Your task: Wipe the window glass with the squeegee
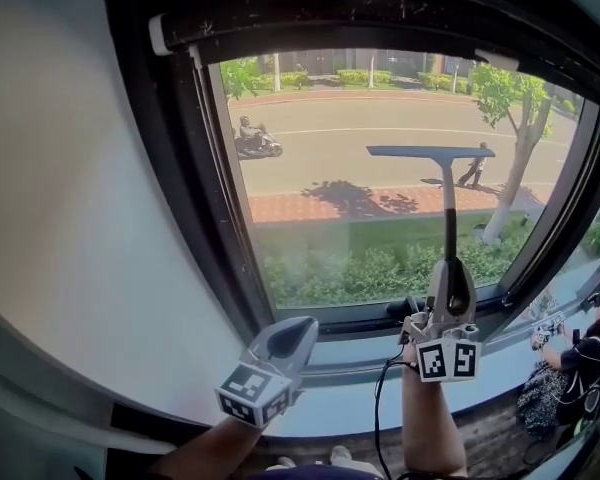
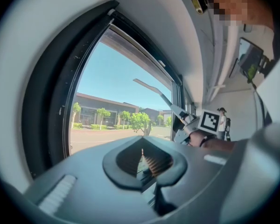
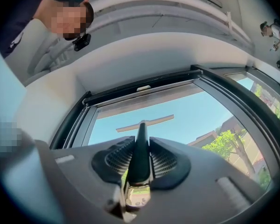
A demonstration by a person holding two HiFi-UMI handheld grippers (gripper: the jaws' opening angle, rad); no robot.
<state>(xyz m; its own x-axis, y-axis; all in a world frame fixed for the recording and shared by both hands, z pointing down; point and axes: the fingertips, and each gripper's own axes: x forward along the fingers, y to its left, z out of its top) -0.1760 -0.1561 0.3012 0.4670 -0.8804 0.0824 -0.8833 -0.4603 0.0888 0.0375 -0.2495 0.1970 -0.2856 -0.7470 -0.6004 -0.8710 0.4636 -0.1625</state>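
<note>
Nearest the camera, the left gripper [image 1: 293, 334] is hanging low by the sill [image 1: 360, 353], its jaws pressed together with nothing between them. It is sitting at about 8 o'clock from the right gripper [image 1: 450, 286] and is taking no part in the work. The right gripper is clenching the thick lower end of the squeegee [image 1: 448, 206], with the dark handle pinched between both ribbed pads.

From that grip the squeegee's long axis is running straight up toward 12 o'clock. It is ending in the blade [image 1: 430, 152], which is lying crosswise from 9 to 3 o'clock. The blade is sitting in the upper half of the window glass [image 1: 340, 218], slightly right of the pane's middle. It appears to be lying close against the glass, though actual contact cannot be made out.

Judging from this, the right gripper is the only one placed to wipe. The likely stroke is a pull toward 6 o'clock with the blade held level, and the strip of glass toward 9 o'clock is lying outside the blade's present reach. Beyond the pane, a sunlit road [image 1: 380, 128] and trees are showing.
</note>
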